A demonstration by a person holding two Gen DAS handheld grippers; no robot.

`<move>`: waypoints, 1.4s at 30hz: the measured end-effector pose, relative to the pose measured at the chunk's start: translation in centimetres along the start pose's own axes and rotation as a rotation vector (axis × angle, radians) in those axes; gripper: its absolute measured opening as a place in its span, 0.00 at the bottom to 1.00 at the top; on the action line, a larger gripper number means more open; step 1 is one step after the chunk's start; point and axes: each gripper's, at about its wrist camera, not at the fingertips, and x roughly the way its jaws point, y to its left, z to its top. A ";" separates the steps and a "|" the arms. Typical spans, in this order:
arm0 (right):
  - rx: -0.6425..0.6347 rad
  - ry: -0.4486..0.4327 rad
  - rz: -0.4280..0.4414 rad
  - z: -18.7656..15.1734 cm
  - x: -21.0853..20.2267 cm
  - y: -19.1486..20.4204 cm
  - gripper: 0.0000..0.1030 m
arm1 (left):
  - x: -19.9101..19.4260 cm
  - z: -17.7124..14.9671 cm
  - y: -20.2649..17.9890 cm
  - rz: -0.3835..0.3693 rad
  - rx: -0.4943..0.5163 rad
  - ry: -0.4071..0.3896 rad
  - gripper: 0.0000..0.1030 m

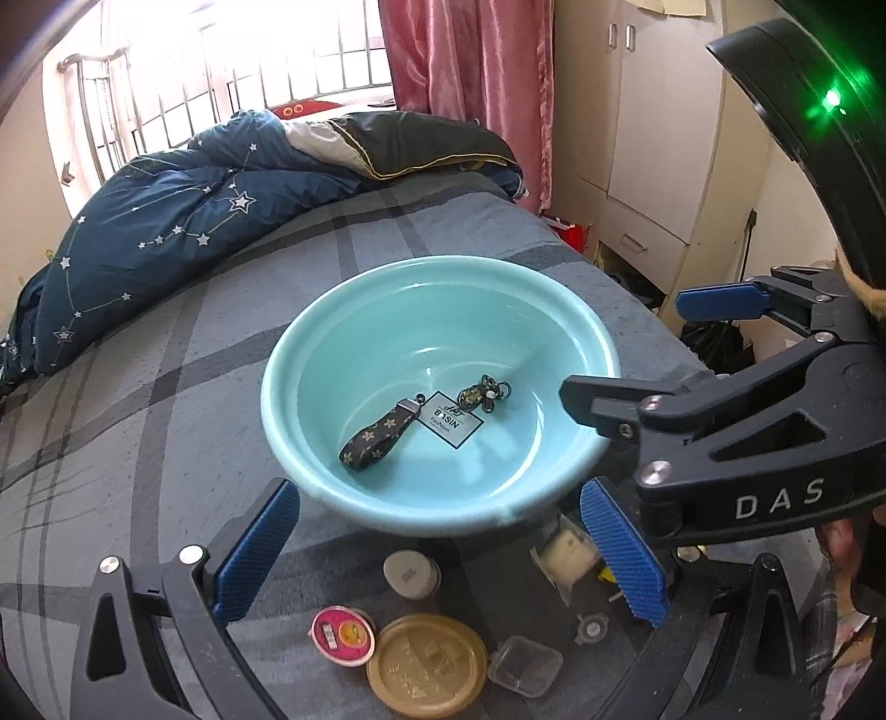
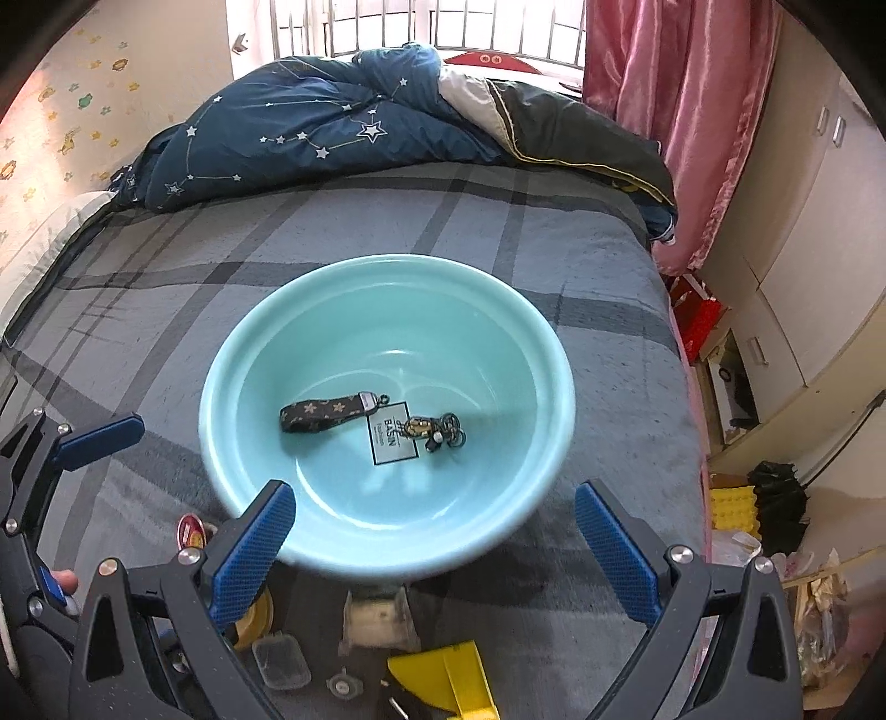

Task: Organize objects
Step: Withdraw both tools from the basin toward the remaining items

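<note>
Keychain (image 1: 387,435) already laid in teal basin (image 1: 310,332) on bed (image 1: 138,443). Left tongs (image 1: 437,548) and right tongs (image 2: 434,545) held wide open, empty. Gold lid (image 1: 426,664), small clear box (image 1: 523,664) left near; next pickup judged due there.

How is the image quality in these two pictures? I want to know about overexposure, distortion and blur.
Left wrist view: the window behind the bed is blown out white, a green light flares at top right, and the fisheye bends the bed edges. Right wrist view: the window is also overexposed, the corners go dark, and the basin with the keychain is sharp, while the small items at the bottom edge look softer.
</note>
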 end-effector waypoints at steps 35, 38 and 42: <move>0.030 -0.064 0.003 -9.6 -6.0 0.1 1.00 | -5.7 -9.5 -0.5 0.027 -0.095 -0.050 1.00; 0.040 -0.062 0.003 -10.4 -5.8 0.1 1.00 | -5.7 -10.3 -0.5 0.035 -0.103 -0.053 1.00; 0.049 -0.053 0.003 -11.7 -5.2 0.1 1.00 | -5.5 -11.4 -0.5 0.036 -0.107 -0.054 1.00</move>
